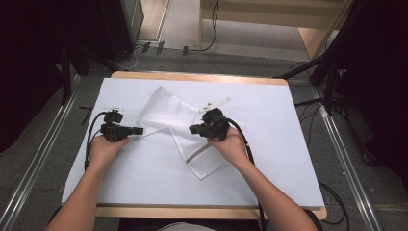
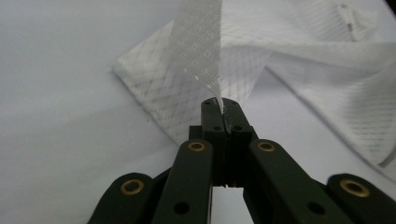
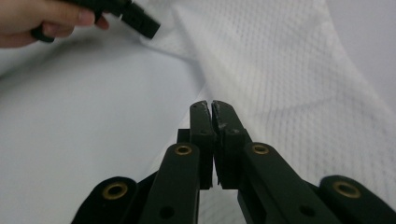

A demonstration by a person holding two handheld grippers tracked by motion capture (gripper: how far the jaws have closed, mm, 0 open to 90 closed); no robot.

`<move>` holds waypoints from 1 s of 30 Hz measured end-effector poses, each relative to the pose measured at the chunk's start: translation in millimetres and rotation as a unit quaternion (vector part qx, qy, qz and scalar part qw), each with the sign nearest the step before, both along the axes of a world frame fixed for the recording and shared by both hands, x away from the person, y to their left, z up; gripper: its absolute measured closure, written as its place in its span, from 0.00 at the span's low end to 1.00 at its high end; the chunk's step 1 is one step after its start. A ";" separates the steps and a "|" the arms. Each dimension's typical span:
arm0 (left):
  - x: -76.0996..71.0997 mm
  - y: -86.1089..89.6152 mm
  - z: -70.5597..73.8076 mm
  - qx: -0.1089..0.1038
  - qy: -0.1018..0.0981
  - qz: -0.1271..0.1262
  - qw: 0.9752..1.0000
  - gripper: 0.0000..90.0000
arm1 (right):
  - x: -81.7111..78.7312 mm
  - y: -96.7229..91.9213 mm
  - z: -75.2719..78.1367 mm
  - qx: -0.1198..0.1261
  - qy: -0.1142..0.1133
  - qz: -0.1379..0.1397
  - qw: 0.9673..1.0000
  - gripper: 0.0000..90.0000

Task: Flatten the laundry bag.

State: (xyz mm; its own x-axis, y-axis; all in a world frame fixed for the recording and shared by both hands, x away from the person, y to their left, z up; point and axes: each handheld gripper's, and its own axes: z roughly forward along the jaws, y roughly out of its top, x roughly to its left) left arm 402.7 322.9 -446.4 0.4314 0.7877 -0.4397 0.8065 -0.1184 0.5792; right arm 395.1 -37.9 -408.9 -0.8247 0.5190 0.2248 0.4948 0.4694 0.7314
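1. One white cloth [image 1: 185,130], a waffle-textured towel or similar, lies partly folded across the middle of the worktop [image 1: 269,163], which carries a pale sheet. One end reaches toward the far left; a striped hem lies at the near right.
2. Weight and body, judged: light, soft and limp. It drapes and creases freely, so it would sag between any two held points and drag along the worktop if lifted by one.
3. Surface, judged: the raised weave gives good friction; slipping seems unlikely, and nothing about it is fragile.
4. Left gripper [image 2: 220,105]: clenched on a thin edge of the cloth, which rises taut from between the jaws in the left gripper view. In the high view this gripper [image 1: 137,130] sits at the cloth's left fold.
5. Right gripper [image 3: 211,108]: jaws pressed together over the cloth's right part, with no fabric visible between them. In the high view it [image 1: 192,129] hovers mid-cloth.
6. Recommended hold: corners or hemmed edges, well apart, one per gripper, pinching a single layer.
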 end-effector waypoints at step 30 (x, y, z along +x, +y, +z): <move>5.3 6.9 30.7 -0.030 -0.035 0.010 0.999 1.00 | -37.8 51.8 -60.3 -0.076 -0.061 0.008 0.995 0.91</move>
State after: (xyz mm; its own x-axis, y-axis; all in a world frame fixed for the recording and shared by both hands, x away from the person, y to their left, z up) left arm 408.0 329.9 -415.7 0.4474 0.7700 -0.4549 0.7654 -0.0666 0.6401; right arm 357.3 13.9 -469.2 -0.8498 0.5255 0.0426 0.3977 0.5859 0.7060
